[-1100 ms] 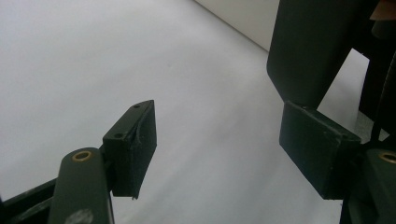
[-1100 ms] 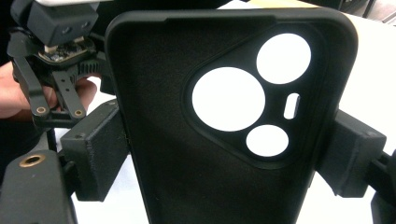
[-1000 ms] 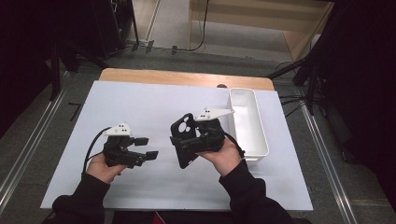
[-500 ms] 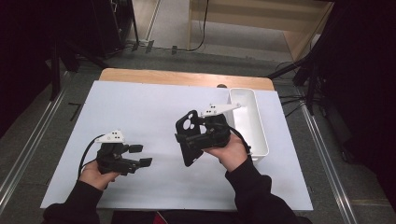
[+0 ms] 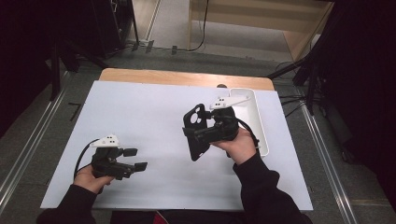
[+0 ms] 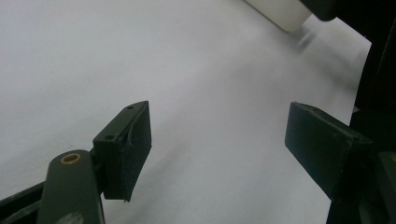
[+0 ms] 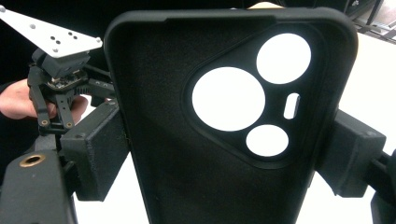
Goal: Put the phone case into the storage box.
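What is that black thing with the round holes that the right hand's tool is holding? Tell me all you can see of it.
It looks like a phone case: black, matte, probably soft plastic, empty, its hollow inside facing the right gripper's camera. One corner has a raised patch with three round holes and a small slot. The right gripper clamps it by its long edges, one jaw on each side. In the high view it is lifted off the white table, tilted on edge.
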### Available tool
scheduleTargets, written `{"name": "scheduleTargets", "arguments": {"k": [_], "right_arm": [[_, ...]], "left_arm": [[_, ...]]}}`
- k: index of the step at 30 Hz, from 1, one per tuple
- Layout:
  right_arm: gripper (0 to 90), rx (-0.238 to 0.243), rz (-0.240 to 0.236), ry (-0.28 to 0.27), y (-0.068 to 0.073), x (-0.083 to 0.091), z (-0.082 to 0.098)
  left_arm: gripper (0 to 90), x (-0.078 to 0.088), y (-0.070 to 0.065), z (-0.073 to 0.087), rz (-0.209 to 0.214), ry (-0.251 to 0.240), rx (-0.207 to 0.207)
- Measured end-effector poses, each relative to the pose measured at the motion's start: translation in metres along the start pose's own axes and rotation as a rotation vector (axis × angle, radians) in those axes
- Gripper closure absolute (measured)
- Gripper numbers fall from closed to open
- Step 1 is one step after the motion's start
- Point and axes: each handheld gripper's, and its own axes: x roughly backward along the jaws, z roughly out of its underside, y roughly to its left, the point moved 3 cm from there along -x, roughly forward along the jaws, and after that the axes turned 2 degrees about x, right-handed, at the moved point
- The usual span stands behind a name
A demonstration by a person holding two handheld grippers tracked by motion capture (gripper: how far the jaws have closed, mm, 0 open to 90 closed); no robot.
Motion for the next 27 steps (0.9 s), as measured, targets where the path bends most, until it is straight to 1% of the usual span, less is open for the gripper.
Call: {"name": "scheduleTargets", "arguments": {"k": [1,4,5,9,13,18,27], "right_arm": [[12.5,0.000,0.000,0.000,0.000,0.000,0.000],[12.5,-0.003,0.003,-0.004,-0.004,0.004,-0.002],[12.5,-0.006,0.006,-0.005,-0.005,0.005,-0.002],[12.5,-0.005,0.015,-0.013,-0.009,0.011,-0.005],[12.5,-0.010,0.026,-0.019,-0.013,0.016,-0.007],[12.5,-0.018,0.042,-0.025,-0.018,0.022,-0.009],[12.5,-0.041,0.087,-0.058,-0.031,0.041,-0.012]], "left_arm": [[22.5,0.000,0.000,0.001,0.001,0.004,0.006],[22.5,-0.001,0.001,0.002,-0.004,0.023,0.004],[22.5,-0.001,0.001,0.002,-0.013,0.023,0.005],[22.5,0.001,0.000,0.003,-0.014,0.019,0.013],[22.5,0.002,0.000,0.004,-0.017,0.022,0.007],[22.5,0.003,-0.001,0.004,-0.020,0.020,0.010],[22.6,0.002,-0.001,0.003,-0.010,0.017,0.009]]}}
